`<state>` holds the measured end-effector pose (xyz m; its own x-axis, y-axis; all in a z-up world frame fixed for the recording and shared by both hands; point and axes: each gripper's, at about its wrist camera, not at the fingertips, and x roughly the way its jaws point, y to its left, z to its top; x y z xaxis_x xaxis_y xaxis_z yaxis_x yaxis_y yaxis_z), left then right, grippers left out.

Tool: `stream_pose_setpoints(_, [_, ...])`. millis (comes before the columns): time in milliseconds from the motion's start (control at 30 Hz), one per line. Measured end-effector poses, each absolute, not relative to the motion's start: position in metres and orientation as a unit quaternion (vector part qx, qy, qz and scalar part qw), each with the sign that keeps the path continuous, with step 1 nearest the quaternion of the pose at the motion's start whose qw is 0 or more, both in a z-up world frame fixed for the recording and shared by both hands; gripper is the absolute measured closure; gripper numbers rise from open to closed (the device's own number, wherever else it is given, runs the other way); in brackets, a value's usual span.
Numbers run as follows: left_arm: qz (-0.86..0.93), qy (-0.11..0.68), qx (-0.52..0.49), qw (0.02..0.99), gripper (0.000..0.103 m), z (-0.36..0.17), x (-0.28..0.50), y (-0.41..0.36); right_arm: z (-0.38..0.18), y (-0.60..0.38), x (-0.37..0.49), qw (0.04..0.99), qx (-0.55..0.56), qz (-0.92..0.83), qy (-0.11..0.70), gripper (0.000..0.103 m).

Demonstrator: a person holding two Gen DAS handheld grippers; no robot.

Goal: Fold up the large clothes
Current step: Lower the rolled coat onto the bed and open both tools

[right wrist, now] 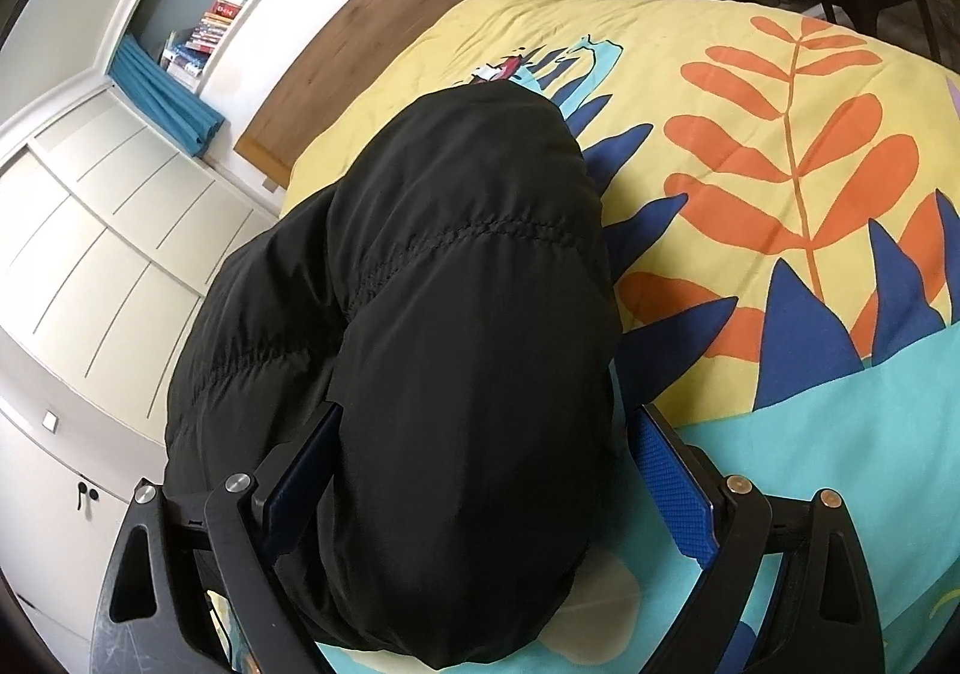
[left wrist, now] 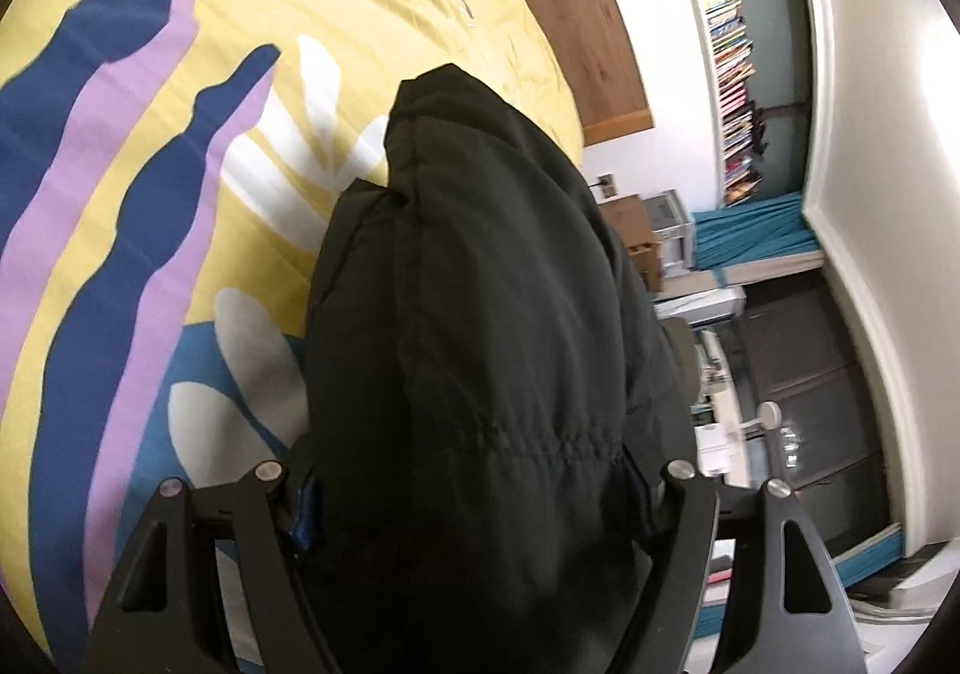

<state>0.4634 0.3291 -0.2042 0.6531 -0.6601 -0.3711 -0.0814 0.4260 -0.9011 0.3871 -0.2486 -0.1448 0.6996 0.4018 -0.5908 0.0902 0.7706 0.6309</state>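
Though wide, left fingers (left wrist: 303,512) tight on black jacket (left wrist: 480,284), right fingers (right wrist: 672,482) loose around it.

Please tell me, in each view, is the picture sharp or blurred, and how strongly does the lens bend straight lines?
Left wrist view: slightly soft, the bookshelf curves strongly and the black jacket shows little detail. Right wrist view: sharper, the jacket's stitching is readable, yet the cupboard doors bow, with dark corners.

The puffy jacket (right wrist: 456,326) is showing plain black, with a stitched gathered seam across it. The bed cover (right wrist: 750,14) beneath is showing yellow, printed with orange fern leaves, navy spikes and a turquoise band; its other side is carrying navy-and-lilac wavy stripes and white leaves. The fingers' pads (right wrist: 675,485) are showing textured blue.
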Motion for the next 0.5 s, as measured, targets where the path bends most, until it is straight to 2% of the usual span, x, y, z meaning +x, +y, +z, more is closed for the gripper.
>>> stream_pose_setpoints(267, [-0.182,0.336,-0.526,0.760,0.029,-0.230,0.444,0.373,-0.141,-0.249,0.383,0.865,0.317,0.071,0.382,0.009])
stream_pose_setpoints(500, [-0.114,0.330,-0.461,0.816,0.029,-0.206,0.410,0.366,-0.135,-0.247,0.372,0.874,0.300,0.047,0.378,0.009])
